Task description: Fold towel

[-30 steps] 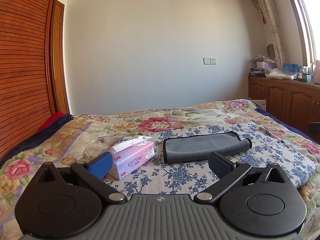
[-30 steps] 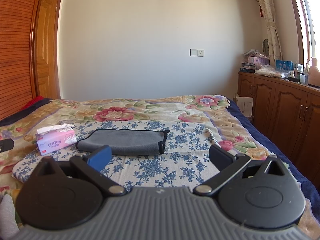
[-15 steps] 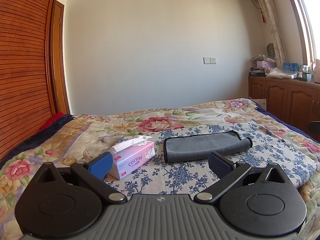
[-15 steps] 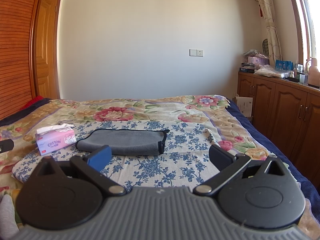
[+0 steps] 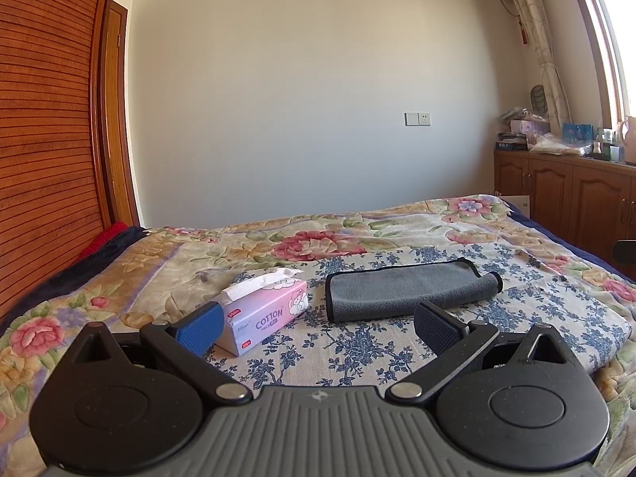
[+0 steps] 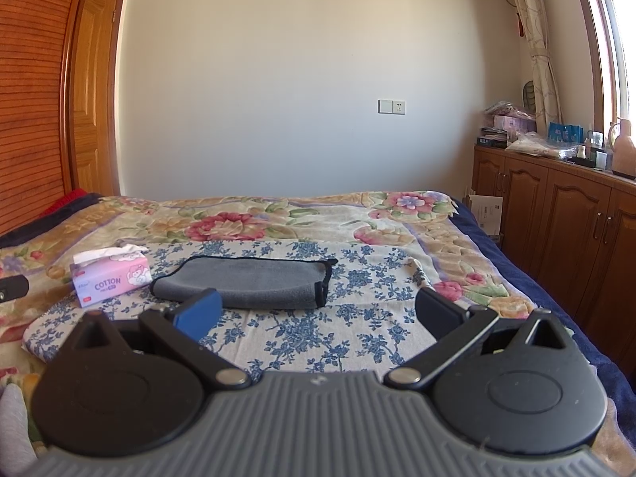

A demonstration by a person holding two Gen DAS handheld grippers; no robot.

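Observation:
A grey towel with a black hem [image 5: 409, 288] lies folded over on the blue-flowered cloth on the bed; it also shows in the right wrist view [image 6: 248, 286]. My left gripper [image 5: 318, 328] is open and empty, held above the bed a short way in front of the towel. My right gripper [image 6: 318, 318] is open and empty, also short of the towel, with the towel beyond its left finger [image 6: 198, 314]. Neither gripper touches the towel.
A pink tissue box [image 5: 266, 312] stands left of the towel, close to the left gripper's left finger; it also shows in the right wrist view [image 6: 111, 280]. Wooden cabinets [image 6: 556, 214] run along the right of the bed. A slatted wooden wardrobe [image 5: 43, 159] stands on the left.

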